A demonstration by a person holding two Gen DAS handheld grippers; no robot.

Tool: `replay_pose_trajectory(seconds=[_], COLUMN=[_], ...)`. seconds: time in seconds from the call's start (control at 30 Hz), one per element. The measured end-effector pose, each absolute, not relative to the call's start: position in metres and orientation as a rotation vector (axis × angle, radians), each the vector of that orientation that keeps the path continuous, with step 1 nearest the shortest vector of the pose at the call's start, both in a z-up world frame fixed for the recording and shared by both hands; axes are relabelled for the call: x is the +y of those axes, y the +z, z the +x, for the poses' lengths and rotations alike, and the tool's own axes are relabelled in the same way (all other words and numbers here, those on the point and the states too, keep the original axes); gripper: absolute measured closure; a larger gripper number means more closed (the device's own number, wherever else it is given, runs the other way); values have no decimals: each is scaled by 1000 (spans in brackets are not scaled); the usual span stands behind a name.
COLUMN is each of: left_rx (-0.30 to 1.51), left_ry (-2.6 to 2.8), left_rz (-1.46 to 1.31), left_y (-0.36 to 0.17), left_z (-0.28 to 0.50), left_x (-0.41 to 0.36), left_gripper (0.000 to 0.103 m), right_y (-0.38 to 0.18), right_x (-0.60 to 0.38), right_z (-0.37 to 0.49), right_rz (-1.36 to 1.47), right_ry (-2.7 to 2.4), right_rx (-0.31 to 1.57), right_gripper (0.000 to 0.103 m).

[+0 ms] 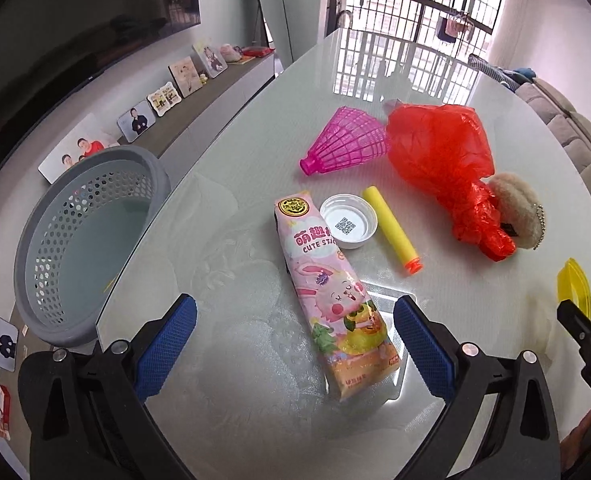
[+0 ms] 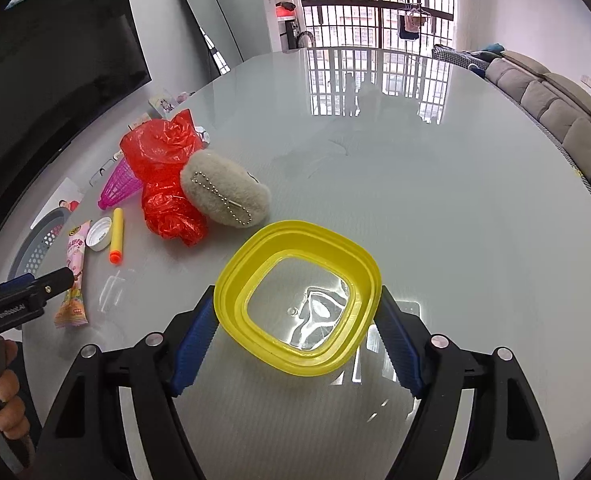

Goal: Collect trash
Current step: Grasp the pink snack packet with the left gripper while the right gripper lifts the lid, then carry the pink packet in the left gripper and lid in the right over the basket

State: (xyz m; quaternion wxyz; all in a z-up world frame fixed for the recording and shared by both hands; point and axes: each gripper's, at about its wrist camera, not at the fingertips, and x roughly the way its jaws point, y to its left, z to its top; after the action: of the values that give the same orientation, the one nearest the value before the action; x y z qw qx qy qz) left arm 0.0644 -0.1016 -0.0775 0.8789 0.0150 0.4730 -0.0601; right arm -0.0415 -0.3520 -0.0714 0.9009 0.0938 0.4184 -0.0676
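A pink snack wrapper lies on the glass table between the fingers of my open left gripper; its near end reaches between the blue pads. Past it lie a white cap, a yellow foam dart, a pink mesh shuttlecock and a red plastic bag. A grey perforated basket stands to the left, beside the table edge. My right gripper is open around a yellow square container. The wrapper also shows in the right wrist view.
A beige plush keychain lies against the red bag. Framed photos line a low cabinet at left. A grey sofa runs along the right. The table edge curves near the basket.
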Motion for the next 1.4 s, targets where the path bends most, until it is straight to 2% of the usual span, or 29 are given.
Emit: replay_pose_trajectory(seconds=[0.13, 0.2, 0.23, 0.3, 0.33, 0.4, 0.43, 0.5, 0.63, 0.97, 1.4], left_rx=[966, 957, 960, 962, 967, 980, 987, 987, 967, 898, 860], left_ry=[-107, -115, -124, -131, -131, -134, -137, -151, -163, -180, -116], left_rz=[66, 70, 70, 78, 82, 76, 69, 50, 49, 2, -36], left_y=[-79, -78, -78, -80, -81, -84, -85, -85, -80, -44, -30], left_z=[67, 67, 67, 67, 67, 67, 66, 66, 59, 46, 37], left_x=[-111, -115, -117, -120, -121, -121, -121, -118, -112, -80, 13], left_gripper=[8, 18, 28, 31, 37, 50, 60, 66, 70, 70, 70], right_y=[-72, -73, -73, -74, -74, -74, -74, -75, -77, -60, -24], right_x=[-354, -356, -355, -355, -355, -354, -354, -354, -351, -326, -212], right_z=[-42, -41, -41, -39, -39, -38, -38, -36, -35, -39, -9], right_rz=[220, 239, 246, 258, 264, 272, 274, 279, 273, 265, 174], right_ry=[-119, -103, -99, -91, -86, -82, -80, -78, -85, -35, 192], right_rx=[849, 849, 849, 848, 846, 841, 840, 844, 848, 847, 799], right_gripper=[29, 29, 29, 29, 29, 29, 29, 29, 29, 29, 29])
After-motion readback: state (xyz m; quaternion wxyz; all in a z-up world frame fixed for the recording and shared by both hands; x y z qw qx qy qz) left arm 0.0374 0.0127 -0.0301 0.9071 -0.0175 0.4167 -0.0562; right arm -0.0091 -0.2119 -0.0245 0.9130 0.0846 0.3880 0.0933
